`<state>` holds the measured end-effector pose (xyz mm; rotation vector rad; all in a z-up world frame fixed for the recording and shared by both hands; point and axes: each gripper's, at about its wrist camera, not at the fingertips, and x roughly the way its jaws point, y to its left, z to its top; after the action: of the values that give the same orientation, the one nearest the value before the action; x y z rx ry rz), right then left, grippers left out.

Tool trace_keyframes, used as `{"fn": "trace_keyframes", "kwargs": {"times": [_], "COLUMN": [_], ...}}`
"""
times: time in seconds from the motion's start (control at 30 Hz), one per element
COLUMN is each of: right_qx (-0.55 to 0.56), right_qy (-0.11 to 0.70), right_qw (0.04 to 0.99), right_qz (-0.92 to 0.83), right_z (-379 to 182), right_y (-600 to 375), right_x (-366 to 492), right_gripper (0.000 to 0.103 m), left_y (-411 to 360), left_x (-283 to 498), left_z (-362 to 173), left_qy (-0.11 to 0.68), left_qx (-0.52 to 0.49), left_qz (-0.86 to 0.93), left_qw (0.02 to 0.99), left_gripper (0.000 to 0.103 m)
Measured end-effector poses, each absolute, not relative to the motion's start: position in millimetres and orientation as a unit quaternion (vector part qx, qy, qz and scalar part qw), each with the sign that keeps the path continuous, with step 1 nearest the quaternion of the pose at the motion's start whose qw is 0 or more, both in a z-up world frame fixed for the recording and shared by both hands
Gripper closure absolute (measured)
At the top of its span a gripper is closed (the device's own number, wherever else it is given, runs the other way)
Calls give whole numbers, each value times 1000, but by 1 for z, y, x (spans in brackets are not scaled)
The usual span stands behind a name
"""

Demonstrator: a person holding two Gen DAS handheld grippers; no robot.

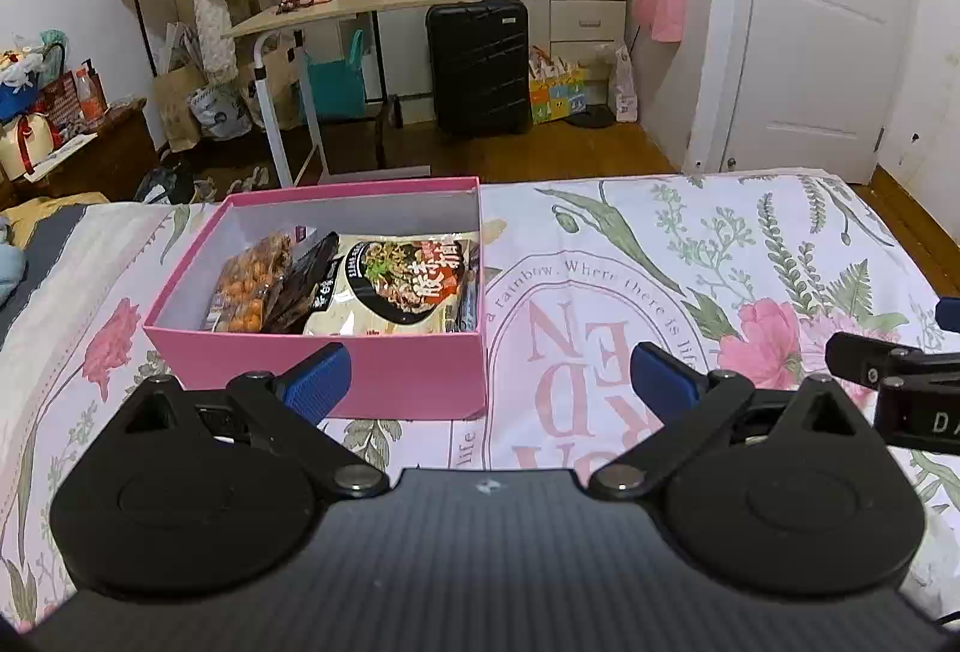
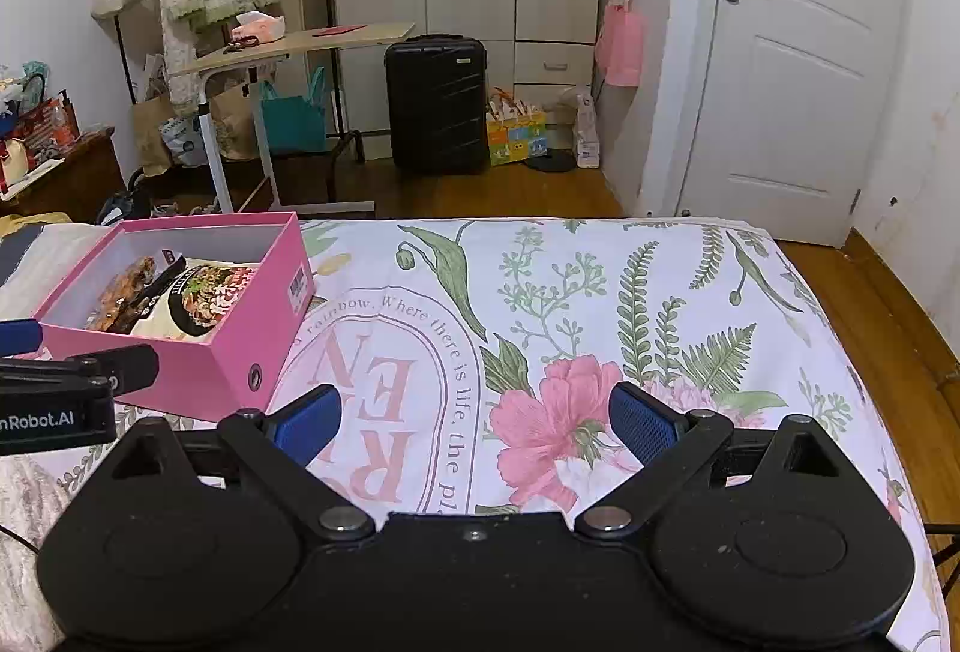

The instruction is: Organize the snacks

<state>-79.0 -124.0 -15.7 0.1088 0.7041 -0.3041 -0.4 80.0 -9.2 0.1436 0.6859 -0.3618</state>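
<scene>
A floral bedspread (image 2: 600,292) fills the scene beneath me. On its left part sits the pink box (image 1: 372,376), open-topped, its long axis running near to far. Inside, the big noodle packet (image 1: 402,286) lies lengthwise on the right, the orange snack bag (image 1: 249,286) on the left, a dark packet (image 1: 303,286) between them. My left gripper (image 1: 489,376) and right gripper (image 2: 474,421) both stand spread wide, holding nothing.

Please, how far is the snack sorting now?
Looks nearly done: the noodle packet, orange snack bag and dark packet lie inside the pink box. Nothing is in hand: left gripper and right gripper are open and empty. No loose snacks show on the bedsheet.
</scene>
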Motion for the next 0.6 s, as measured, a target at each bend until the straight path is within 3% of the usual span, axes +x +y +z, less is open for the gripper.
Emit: {"fn": "trace_keyframes", "kwargs": {"times": [0.6], "right_qx": [52], "right_qy": [377], "right_qw": [908], "right_qz": [-172], "right_z": [-20], "right_y": [-129], "right_x": [-80], "right_gripper": [5], "left_y": [74], "left_x": [-2], "left_z": [-11], "left_qy": [365], "left_qx": [86], "left_qz": [-189], "left_qw": [908], "left_gripper": [2]}}
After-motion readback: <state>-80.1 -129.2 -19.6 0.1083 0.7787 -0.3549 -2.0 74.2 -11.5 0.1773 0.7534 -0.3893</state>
